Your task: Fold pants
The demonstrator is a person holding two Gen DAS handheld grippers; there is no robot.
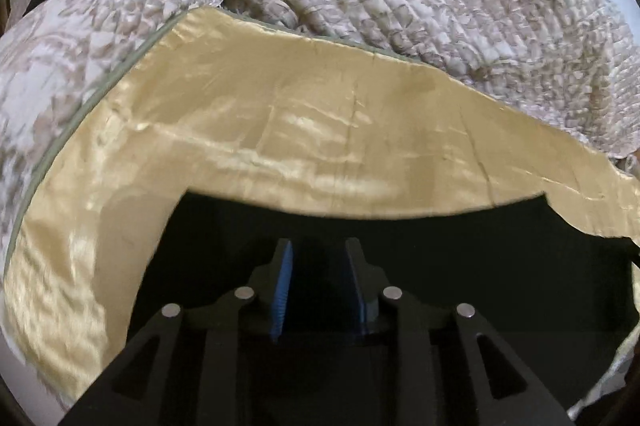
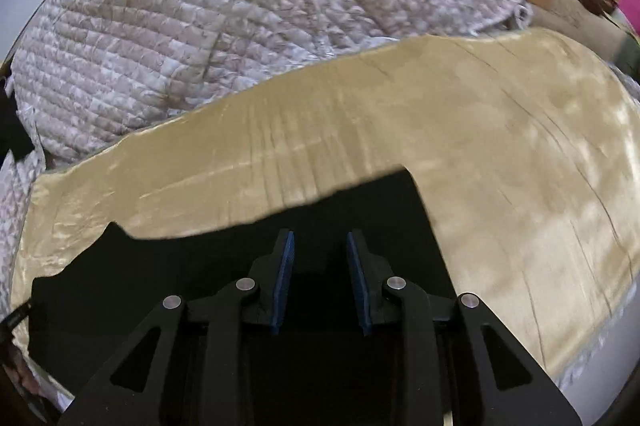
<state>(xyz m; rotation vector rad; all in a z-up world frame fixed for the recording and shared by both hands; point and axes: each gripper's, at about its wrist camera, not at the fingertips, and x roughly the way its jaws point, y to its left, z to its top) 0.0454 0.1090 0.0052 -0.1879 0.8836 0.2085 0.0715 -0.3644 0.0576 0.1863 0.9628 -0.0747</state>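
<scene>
Pants [image 1: 400, 266], black and lying flat on a shiny gold satin sheet [image 1: 280, 130], fill the lower part of both wrist views, their far edge straight against the gold. Each hand-held gripper hangs above the dark cloth: the left hand-held gripper [image 1: 318, 258] and the right hand-held gripper [image 2: 320, 250] both show a narrow gap between the blue pads with nothing pinched between them. A fold looks just laid, both ends let go, so the step in hand is the release between folds. Next comes a fresh pinch on one edge of the cloth, carried across to halve it again, kept level so the layers stay aligned. Beyond the sheet a quilted bedspread [image 2: 224, 26] is heaped.
</scene>
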